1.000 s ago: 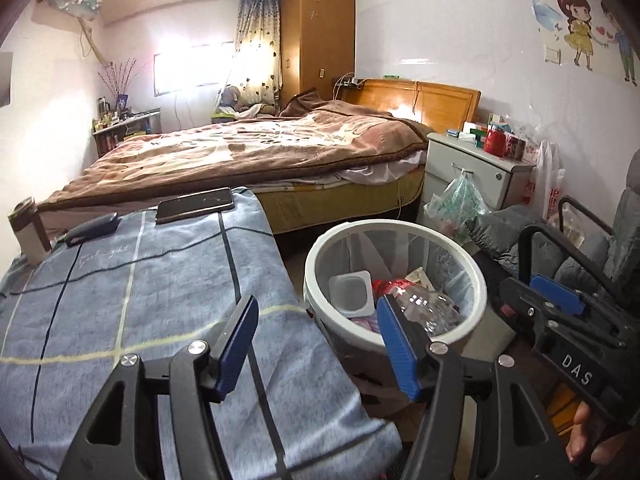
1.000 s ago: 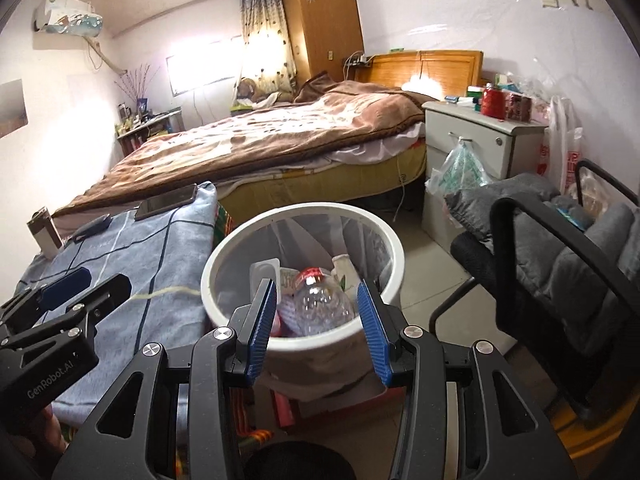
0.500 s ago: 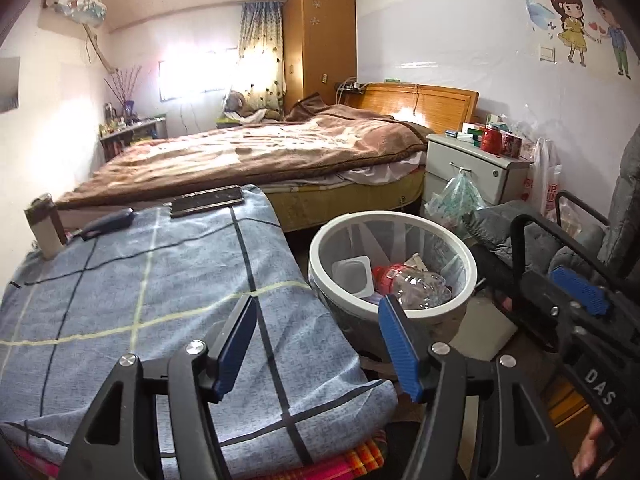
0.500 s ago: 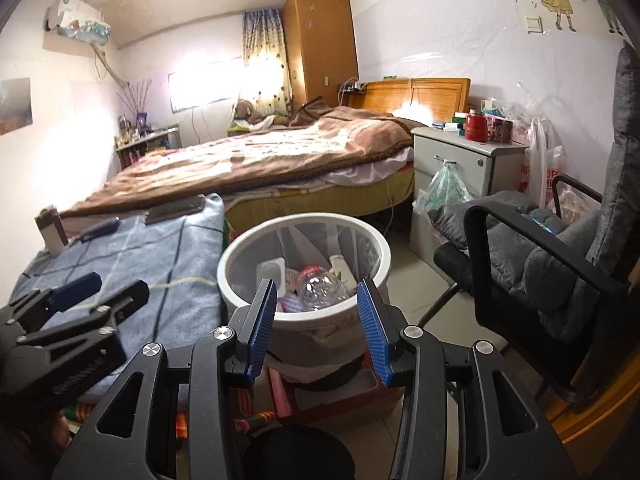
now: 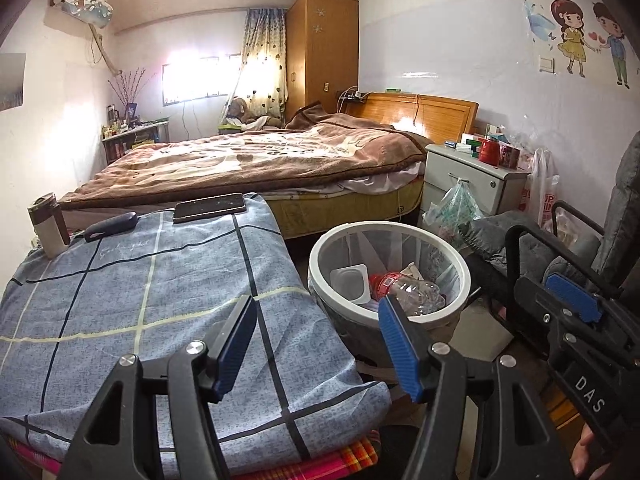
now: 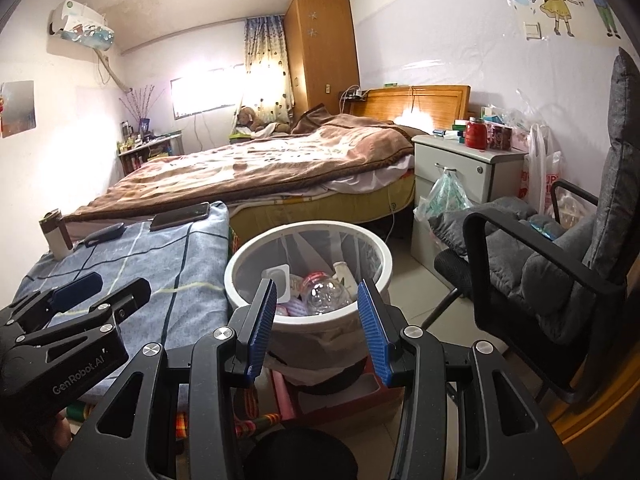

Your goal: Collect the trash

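Filling the background beyond both sets of fingertips, the bed (image 5: 256, 160) with its brown blanket is the largest thing here and no part of the job. Nearer, under and ahead of the left gripper (image 5: 316, 344), lies the blue checked cloth (image 5: 140, 280), with a phone (image 5: 210, 207) and a dark case (image 5: 110, 226) at its far edge. The office chair (image 6: 560, 280) stands off to the right of the right gripper (image 6: 318, 326).

The white trash bin (image 6: 384, 276) sits straight ahead of the right gripper's fingers and just past the left gripper's right finger. In it lie a clear plastic bottle (image 5: 412, 292), crumpled, and a white plastic tub (image 5: 350, 280), with other scraps too jumbled to name.

Both grippers are empty, jaws parted about halfway with nothing between the pads.

The bin and its thin liner look light. A likely hold is the stiff white rim, one finger inside and one outside, since the mesh wall would probably flex. The liner, I judge, is slippery and tears easily, so its gathered edge would be the place to pinch. The bottle would give under pressure and could squirt free; its neck is the firmest part.
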